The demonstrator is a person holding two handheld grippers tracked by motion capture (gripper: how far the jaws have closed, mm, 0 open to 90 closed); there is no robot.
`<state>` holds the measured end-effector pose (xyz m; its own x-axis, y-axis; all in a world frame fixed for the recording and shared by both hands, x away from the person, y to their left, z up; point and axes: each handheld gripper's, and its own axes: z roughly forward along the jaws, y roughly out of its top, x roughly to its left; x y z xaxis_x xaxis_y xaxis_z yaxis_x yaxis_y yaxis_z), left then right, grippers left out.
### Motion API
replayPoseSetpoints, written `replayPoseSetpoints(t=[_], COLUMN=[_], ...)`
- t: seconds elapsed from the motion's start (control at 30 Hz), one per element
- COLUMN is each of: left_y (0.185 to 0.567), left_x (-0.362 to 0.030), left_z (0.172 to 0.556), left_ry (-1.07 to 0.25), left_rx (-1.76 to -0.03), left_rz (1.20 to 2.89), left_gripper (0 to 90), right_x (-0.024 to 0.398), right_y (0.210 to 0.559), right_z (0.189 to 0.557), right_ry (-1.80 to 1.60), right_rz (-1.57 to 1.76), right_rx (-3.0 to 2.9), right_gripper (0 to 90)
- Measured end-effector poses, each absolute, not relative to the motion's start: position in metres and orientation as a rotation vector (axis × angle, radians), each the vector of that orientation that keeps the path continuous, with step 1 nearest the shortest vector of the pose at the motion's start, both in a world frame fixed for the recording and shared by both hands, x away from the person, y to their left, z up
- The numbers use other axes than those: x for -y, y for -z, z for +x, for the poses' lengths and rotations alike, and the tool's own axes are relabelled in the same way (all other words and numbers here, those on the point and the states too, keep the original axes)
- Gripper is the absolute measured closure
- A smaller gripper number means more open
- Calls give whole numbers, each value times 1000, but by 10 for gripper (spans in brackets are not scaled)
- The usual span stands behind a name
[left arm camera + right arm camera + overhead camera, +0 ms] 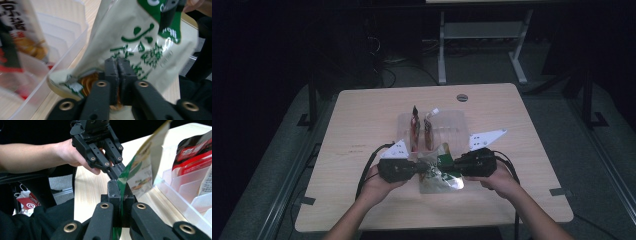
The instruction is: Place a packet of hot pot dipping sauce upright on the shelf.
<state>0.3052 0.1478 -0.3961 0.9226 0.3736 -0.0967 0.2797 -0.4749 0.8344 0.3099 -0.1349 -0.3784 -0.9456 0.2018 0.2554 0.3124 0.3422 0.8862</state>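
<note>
Two grippers, left gripper [419, 167] and right gripper [451, 165], are clamped on a light, crinkly snack packet [140, 47], best held by its flat edges over the table [362, 120].

Slotted tray [457, 122] blocks ahead; bare table [362, 120] left, right.

Black left gripper [414, 167], brass screws, white three-cornered plate, black cable

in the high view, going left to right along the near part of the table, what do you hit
left hand-held gripper → crinkled cream and green snack packet → right hand-held gripper
</note>
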Motion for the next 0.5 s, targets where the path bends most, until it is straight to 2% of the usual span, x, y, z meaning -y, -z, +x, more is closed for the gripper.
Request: replayPoseSetpoints(t=[0.13, 0.5], left_y=[395, 399], left_x=[-155, -173], left_z=[306, 298], left_ry=[-124, -108], left_rx=[-492, -549], left_rz=[2098, 2148], left_gripper=[770, 483], right_x=[140, 161], right_y=[376, 369], right_z=[311, 314], right_ry=[1707, 1770], right_rz=[-480, -543], right_rx=[2473, 2450], right_gripper=[900, 900])
